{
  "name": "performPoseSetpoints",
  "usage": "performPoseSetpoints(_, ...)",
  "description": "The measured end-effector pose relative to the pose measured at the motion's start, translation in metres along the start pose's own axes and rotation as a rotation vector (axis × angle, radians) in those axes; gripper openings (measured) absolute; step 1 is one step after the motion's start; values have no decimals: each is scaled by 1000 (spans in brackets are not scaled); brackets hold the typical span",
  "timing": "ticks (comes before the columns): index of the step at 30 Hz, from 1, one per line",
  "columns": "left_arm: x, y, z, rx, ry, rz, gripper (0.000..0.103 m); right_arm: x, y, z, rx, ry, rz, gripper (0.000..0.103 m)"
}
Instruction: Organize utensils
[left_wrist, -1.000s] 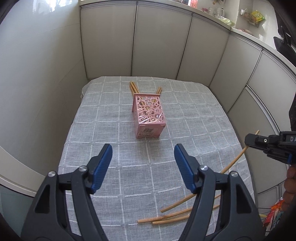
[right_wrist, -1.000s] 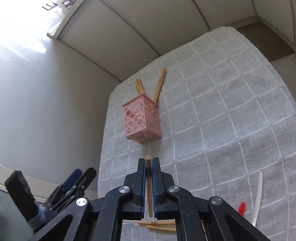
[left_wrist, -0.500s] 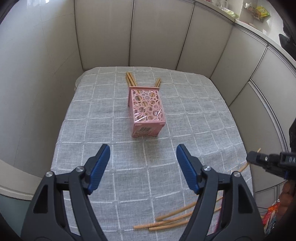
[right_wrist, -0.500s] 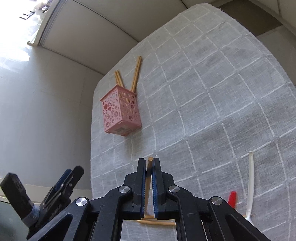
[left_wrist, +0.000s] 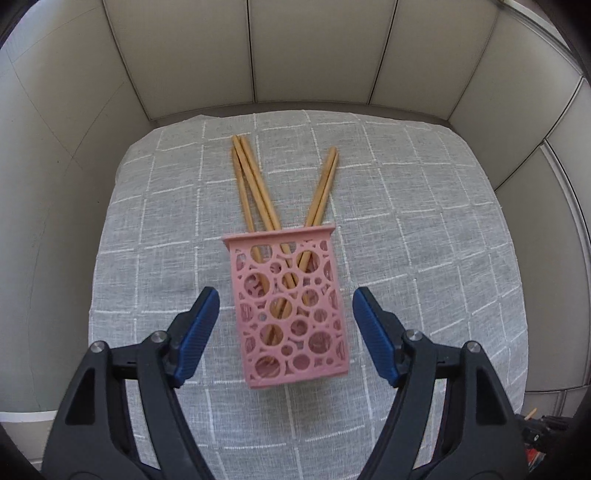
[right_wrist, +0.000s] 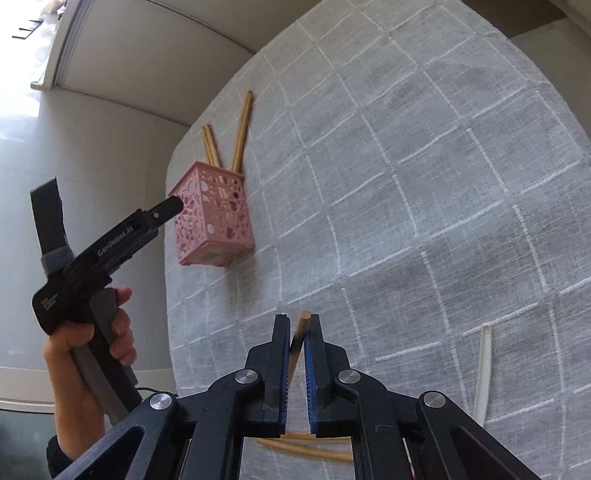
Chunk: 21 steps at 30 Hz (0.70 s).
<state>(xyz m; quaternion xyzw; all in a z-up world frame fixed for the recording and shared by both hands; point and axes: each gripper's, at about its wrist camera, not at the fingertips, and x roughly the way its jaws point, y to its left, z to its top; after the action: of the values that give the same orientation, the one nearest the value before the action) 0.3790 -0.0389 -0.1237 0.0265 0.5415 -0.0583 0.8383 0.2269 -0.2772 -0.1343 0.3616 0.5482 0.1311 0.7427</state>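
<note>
The left gripper is hovering with its fingers spread wide, one on each side of the pink holder and touching neither wall. The holder is lying on its side on the grey checked cloth that is covering the counter, its open mouth facing the far wall. Four wooden chopsticks are sticking out of that mouth in two pairs, fanning toward the far edge, their ends resting on the cloth.

The right gripper is pinching a single chopstick between narrowly set fingers; the stick is leaning across the gap, its round end showing just past the fingertips. This gripper is sitting near the counter's near edge, well apart from the holder.

Loose chopsticks are lying on the cloth under the right gripper, and a white utensil is lying to its right. In the right wrist view the hand gripping the left tool is sitting off the left edge of the counter. Bare cloth is stretching right of the holder, while pale panels are closing in the far and left sides.
</note>
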Motion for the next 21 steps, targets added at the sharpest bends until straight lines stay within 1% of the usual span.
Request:
performPoseSetpoints(4, 18, -1, 8, -3, 54, 41, 75, 0, -4, 3, -16, 18, -14, 9)
performPoseSetpoints(7, 18, -2, 2, -6, 48, 46, 75, -1, -3, 3, -37, 18, -40, 12)
performPoseSetpoints(9, 11, -3, -1, 1, 29, 56, 75, -3, 0, 3, -68, 17, -69, 13)
performPoseSetpoints(11, 0, -6, -6, 10, 4, 79, 75, -7, 6, 2, -115, 3, -141, 17)
performPoseSetpoints(12, -7, -6, -8, 11, -8, 85, 77, -11, 11, 2, -143, -14, -183, 34)
performPoseSetpoints(13, -16, -7, -13, 8, -22, 88, 79, -16, 15, 2, -171, -41, -214, 55)
performPoseSetpoints(14, -26, -8, -17, 0, -42, 90, 83, -22, 20, 1, -197, -74, -236, 64)
performPoseSetpoints(15, -35, -9, -22, 0, -58, 95, 84, -28, 25, 0, -219, -102, -254, 73)
performPoseSetpoints(16, -46, -10, -29, 2, -79, 93, 85, -33, 31, -2, -239, -125, -272, 77)
performPoseSetpoints(17, -58, -11, -38, -3, -100, 97, 88, -37, 37, -4, -260, -143, -289, 80)
performPoseSetpoints(19, -81, -11, -59, -17, -129, 113, 94, -44, 52, -12, -311, -174, -334, 89)
performPoseSetpoints(20, -91, -9, -70, -30, -140, 117, 98, -47, 60, -17, -341, -185, -367, 92)
performPoseSetpoints(21, -101, -7, -82, -48, -151, 114, 101, -49, 69, -23, -373, -204, -398, 97)
